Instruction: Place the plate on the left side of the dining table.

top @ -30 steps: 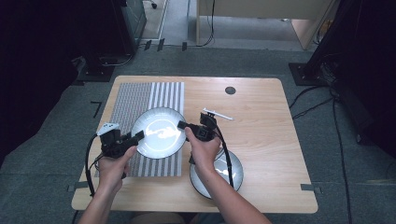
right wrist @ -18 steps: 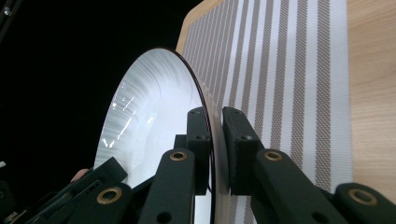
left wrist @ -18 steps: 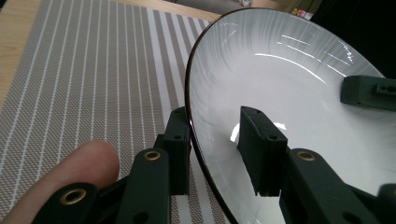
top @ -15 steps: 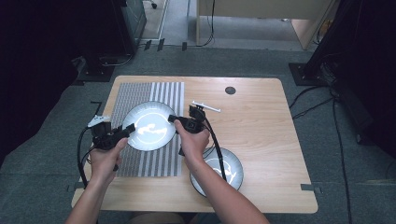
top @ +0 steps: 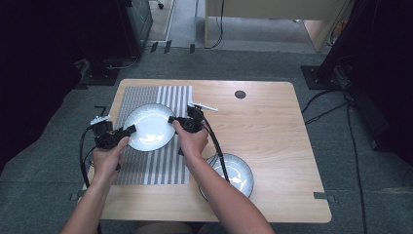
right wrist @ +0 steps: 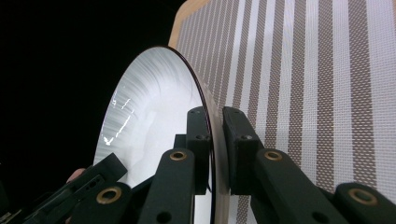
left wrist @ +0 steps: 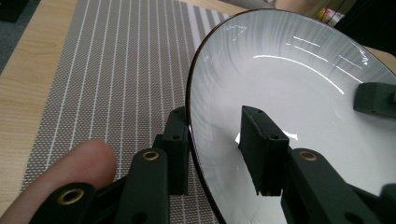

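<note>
Grey carpet lies around a wooden table (top: 272, 131), and a striped placemat (top: 151, 165) covers its left part. Left of the white plate (top: 148, 126), the left gripper (top: 127, 130) pinches the plate's rim, one jaw under and one inside. The plate sits over the placemat, between both tools; I cannot tell if it touches the mat. Right of the plate, the right gripper (top: 171, 120) is closed on the other edge. Farther right and nearer the person lies a second plate (top: 238, 170). I think the plate is nearly placed. Letting go is left.
</note>
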Motion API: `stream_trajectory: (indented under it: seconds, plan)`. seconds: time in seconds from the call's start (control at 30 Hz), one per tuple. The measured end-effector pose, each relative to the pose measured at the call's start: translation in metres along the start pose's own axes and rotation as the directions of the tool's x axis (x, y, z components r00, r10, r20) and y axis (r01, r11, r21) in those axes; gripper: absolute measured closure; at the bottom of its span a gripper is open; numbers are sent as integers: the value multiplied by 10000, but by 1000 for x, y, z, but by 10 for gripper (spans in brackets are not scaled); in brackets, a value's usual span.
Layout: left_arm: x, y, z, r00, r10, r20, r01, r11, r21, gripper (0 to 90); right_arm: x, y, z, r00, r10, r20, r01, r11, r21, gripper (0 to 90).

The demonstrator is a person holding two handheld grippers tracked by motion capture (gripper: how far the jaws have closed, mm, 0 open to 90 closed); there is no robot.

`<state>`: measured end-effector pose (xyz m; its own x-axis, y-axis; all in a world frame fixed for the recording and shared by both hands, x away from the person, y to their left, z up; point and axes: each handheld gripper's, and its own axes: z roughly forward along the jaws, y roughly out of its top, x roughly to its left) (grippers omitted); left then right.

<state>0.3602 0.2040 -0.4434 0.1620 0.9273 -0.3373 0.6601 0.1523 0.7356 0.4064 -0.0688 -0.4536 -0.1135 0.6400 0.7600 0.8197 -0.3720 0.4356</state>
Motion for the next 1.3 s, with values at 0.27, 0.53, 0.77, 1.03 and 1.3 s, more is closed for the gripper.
stream_trajectory:
  seconds: [0.27,0.53,0.77,1.03,1.3]
  plan:
    - [12,0,18,9981,-302,-540,309,9994,134,639,-8,0,25,9998,-94,154,91,9997,236,822]
    - [19,4,40,9940,-296,-1053,331,9989,319,646,-22,4,47,9990,383,247,-397,9975,590,814]
    - [26,5,53,9893,-599,-1326,662,9969,432,640,-24,5,61,9993,-8,382,-11,9988,484,816]
    - [29,3,68,9883,-774,-1315,857,9946,587,641,-33,9,70,9980,-63,626,40,9993,376,818]
    - [32,2,78,9869,-657,-1470,769,9945,717,639,-41,10,78,9976,-332,610,309,9988,374,817]
